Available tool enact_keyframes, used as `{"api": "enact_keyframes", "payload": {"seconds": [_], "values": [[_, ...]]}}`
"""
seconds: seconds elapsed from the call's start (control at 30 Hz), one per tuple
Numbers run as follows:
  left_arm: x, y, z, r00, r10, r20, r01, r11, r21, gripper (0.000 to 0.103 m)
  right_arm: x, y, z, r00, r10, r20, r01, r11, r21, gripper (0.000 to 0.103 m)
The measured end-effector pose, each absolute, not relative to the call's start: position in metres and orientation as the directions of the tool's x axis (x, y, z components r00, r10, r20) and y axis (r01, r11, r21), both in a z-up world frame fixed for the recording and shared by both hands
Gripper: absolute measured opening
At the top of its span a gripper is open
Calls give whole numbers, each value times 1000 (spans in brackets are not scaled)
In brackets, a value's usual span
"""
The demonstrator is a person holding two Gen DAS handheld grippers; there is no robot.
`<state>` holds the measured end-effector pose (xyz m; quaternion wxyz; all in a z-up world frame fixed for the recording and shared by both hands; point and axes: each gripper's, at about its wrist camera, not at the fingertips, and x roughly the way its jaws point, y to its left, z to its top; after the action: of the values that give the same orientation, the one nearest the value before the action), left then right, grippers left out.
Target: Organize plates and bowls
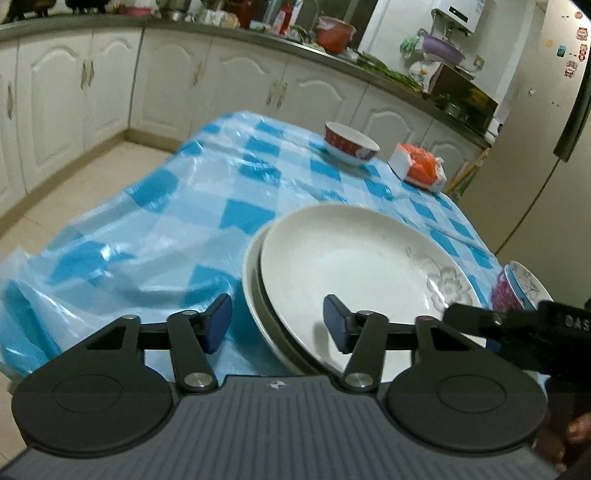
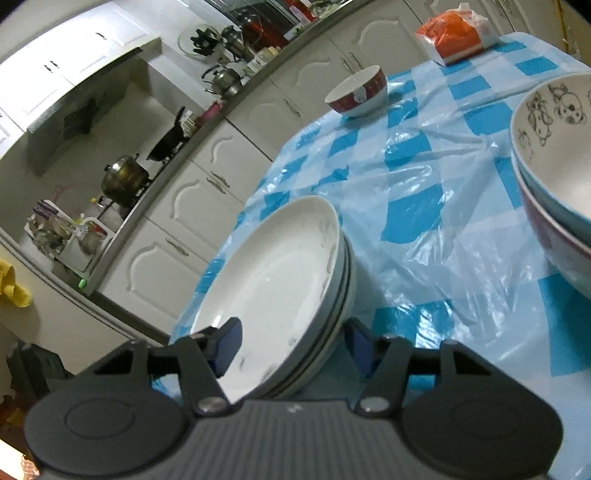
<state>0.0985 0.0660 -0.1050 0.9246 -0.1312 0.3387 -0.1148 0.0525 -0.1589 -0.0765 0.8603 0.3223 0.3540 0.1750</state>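
A stack of white plates (image 1: 351,266) sits on the blue checked tablecloth (image 1: 192,206); it also shows in the right wrist view (image 2: 284,280). My left gripper (image 1: 277,323) is open, its jaws astride the stack's near rim. My right gripper (image 2: 293,343) is open around the stack's rim from the other side; its black fingers (image 1: 491,317) show in the left wrist view. A red-and-white bowl (image 1: 349,144) stands at the far edge, also in the right wrist view (image 2: 358,90). Two nested bowls (image 2: 557,177) stand at the right, also in the left wrist view (image 1: 517,288).
An orange-and-white packet (image 1: 419,166) lies at the table's far corner, also in the right wrist view (image 2: 454,33). White kitchen cabinets (image 1: 92,96) and a cluttered counter (image 1: 295,33) run behind the table. A fridge (image 1: 546,129) stands at the right.
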Motion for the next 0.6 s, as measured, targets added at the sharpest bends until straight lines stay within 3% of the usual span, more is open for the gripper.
{"api": "enact_keyframes", "payload": {"seconds": [0.13, 0.3, 0.6], "values": [[90, 65, -106, 740, -325, -589, 146, 932, -331, 58, 56, -156, -77, 677, 532, -509, -57, 727, 684, 67], [90, 68, -107, 744, -327, -583, 143, 930, -338, 57, 61, -140, -71, 672, 503, -544, -56, 767, 640, 80], [118, 81, -106, 768, -260, -586, 65, 941, -332, 57, 99, -122, -72, 658, 520, -545, -61, 757, 650, 80]]}}
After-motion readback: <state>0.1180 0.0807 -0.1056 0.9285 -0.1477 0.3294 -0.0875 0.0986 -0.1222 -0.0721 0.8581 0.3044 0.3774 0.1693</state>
